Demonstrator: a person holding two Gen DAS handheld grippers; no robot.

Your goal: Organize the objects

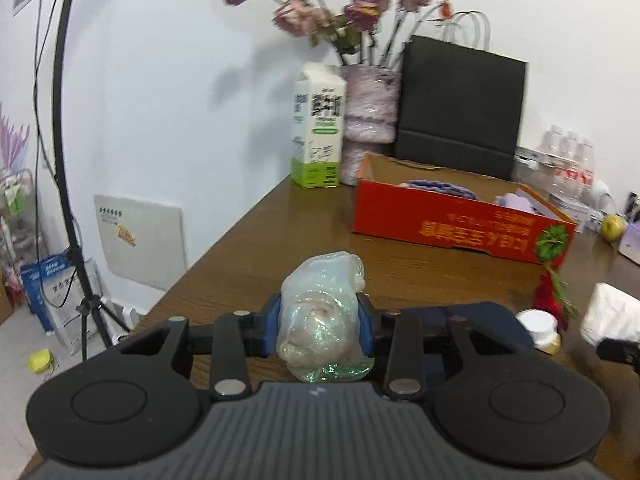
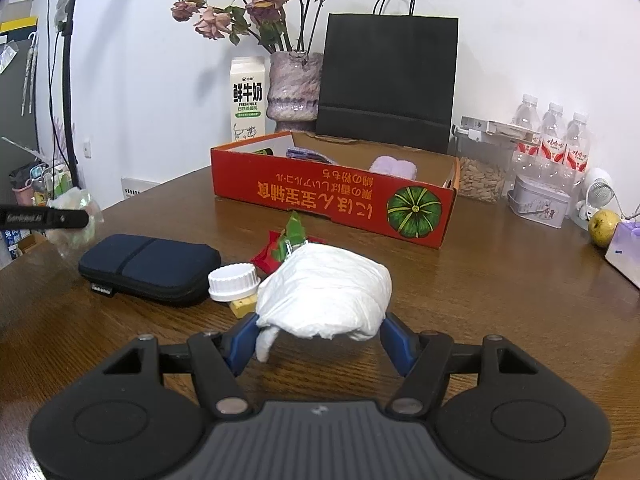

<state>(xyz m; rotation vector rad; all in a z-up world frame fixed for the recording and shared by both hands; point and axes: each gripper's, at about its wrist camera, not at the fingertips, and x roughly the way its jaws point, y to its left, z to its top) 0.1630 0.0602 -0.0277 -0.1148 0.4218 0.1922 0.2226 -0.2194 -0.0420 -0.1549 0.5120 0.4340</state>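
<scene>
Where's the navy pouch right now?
In the right wrist view the navy pouch lies flat on the table at the left, just left of the white cap and in front of the red box.
</scene>
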